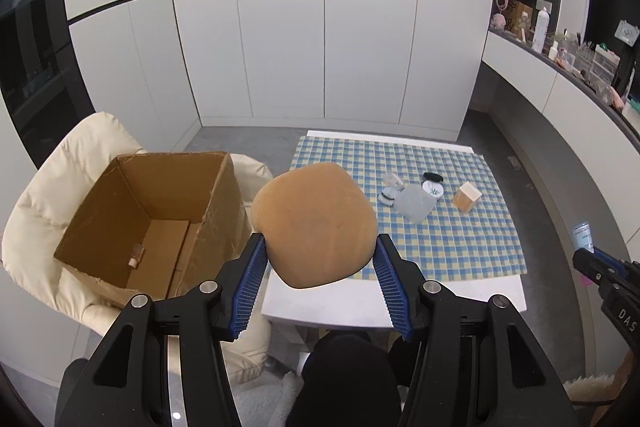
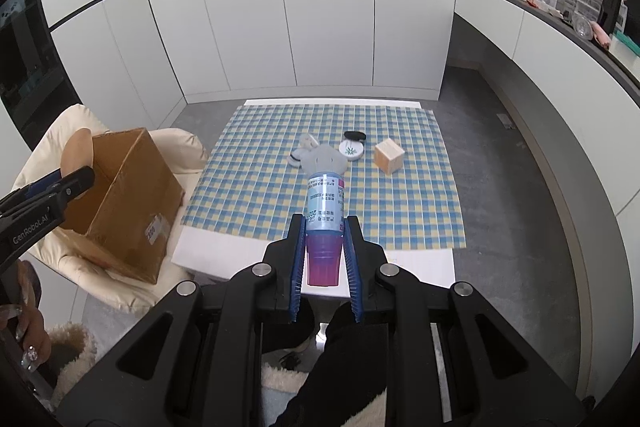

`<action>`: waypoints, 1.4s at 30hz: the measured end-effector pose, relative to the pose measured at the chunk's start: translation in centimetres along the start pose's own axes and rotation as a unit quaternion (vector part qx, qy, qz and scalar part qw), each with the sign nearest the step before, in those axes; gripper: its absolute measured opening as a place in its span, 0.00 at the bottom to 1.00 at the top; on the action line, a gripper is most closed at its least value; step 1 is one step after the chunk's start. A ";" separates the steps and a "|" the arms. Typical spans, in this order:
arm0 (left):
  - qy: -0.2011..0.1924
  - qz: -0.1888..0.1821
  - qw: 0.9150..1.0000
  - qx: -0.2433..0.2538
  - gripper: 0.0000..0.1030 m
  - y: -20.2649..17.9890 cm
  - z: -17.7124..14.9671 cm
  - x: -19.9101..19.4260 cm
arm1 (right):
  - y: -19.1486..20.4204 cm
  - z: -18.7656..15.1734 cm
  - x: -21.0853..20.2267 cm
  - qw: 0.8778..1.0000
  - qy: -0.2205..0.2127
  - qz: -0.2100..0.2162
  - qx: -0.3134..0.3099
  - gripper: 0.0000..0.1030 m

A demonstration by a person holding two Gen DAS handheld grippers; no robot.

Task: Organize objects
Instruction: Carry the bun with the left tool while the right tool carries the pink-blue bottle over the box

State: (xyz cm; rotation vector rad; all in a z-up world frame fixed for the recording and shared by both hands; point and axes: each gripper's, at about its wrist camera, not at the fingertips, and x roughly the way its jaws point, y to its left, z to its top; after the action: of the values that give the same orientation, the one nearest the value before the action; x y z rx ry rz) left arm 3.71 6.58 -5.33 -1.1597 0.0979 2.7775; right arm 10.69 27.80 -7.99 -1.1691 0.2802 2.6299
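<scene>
The left gripper (image 1: 320,259) was spread wide, its pads clamping a rounded tan cushion-like object (image 1: 316,227) raised just beside the open cardboard box (image 1: 160,203) on the cream chair (image 1: 48,187). The right gripper (image 2: 323,251) was nearly closed on a labelled bottle (image 2: 325,211) above the checked tablecloth (image 2: 400,211), where small items remained.

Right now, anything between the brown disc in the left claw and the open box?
Nothing visible. The left claw holds the round brown disc just right of the cardboard box, whose top is open, with only a small cork-like piece on its floor. The box's near-right wall is the only edge to clear.
</scene>
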 end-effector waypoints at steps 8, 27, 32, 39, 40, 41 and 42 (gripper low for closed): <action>0.018 -0.006 1.000 0.000 0.54 0.6 -1.6 -0.9 | -0.2 -2.4 -1.4 1.000 0.013 -0.009 0.002 0.19; 0.018 0.006 1.000 -0.006 0.54 2.4 -3.0 -1.5 | 0.9 -3.5 -2.6 1.000 0.018 -0.005 -0.012 0.19; 0.023 0.008 1.000 -0.011 0.53 2.8 -3.1 -1.2 | 1.3 -3.6 -2.1 1.000 0.024 -0.001 -0.014 0.19; 0.029 0.016 0.999 -0.022 0.54 3.9 -3.3 -0.9 | 2.1 -3.7 -1.1 0.999 0.035 0.012 -0.022 0.19; 0.030 0.018 0.999 -0.025 0.54 4.2 -3.4 -0.9 | 2.3 -3.7 -1.0 0.999 0.036 0.015 -0.023 0.19; 0.031 0.021 0.999 -0.028 0.54 4.5 -3.5 -0.9 | 2.5 -3.6 -0.8 0.999 0.037 0.018 -0.024 0.19; 0.032 0.024 0.999 -0.031 0.54 4.8 -3.5 -0.9 | 2.8 -3.6 -0.6 0.999 0.038 0.021 -0.027 0.19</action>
State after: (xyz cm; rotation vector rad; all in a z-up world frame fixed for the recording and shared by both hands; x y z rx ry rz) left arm 6.12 1.31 -7.13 -1.2771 0.0474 2.8036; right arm 12.76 24.11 -9.66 -1.2953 0.2518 2.6492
